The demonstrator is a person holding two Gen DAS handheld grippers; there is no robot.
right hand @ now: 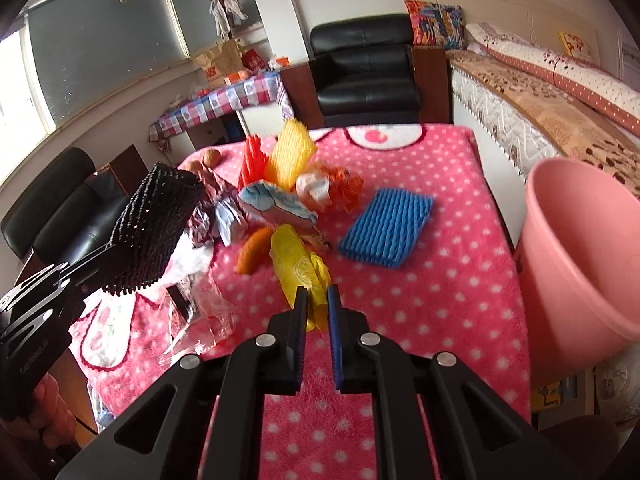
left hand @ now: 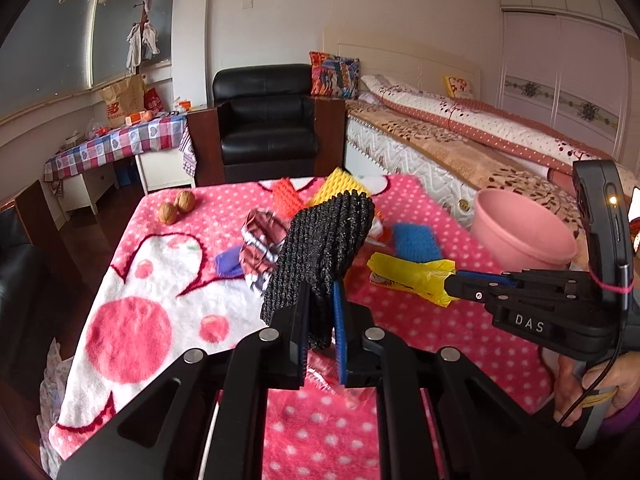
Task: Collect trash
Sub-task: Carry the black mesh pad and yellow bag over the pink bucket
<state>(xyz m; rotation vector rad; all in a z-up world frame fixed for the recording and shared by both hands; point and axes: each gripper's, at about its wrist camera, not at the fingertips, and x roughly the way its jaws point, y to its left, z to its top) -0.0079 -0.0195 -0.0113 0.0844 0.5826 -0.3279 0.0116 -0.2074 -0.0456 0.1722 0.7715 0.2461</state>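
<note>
My left gripper (left hand: 320, 312) is shut on a black foam net sleeve (left hand: 320, 256) and holds it above the pink dotted blanket (left hand: 420, 332); the sleeve also shows in the right wrist view (right hand: 152, 224). My right gripper (right hand: 317, 304) is shut on a yellow plastic wrapper (right hand: 298, 268), seen from the left wrist too (left hand: 408, 274). A pink bin (right hand: 584, 248) stands at the right edge of the table (left hand: 520, 236). Loose trash lies in the middle: a blue foam net (right hand: 386, 228), yellow foam net (right hand: 288, 152), red foam net (right hand: 252, 160) and crumpled wrappers (right hand: 280, 204).
Two walnuts (left hand: 176, 206) lie at the blanket's far left. A clear plastic film (right hand: 200, 320) lies at the left edge. A black armchair (left hand: 266, 120) and a bed (left hand: 460, 128) stand behind the table. A checked-cloth side table (left hand: 116, 144) is at the far left.
</note>
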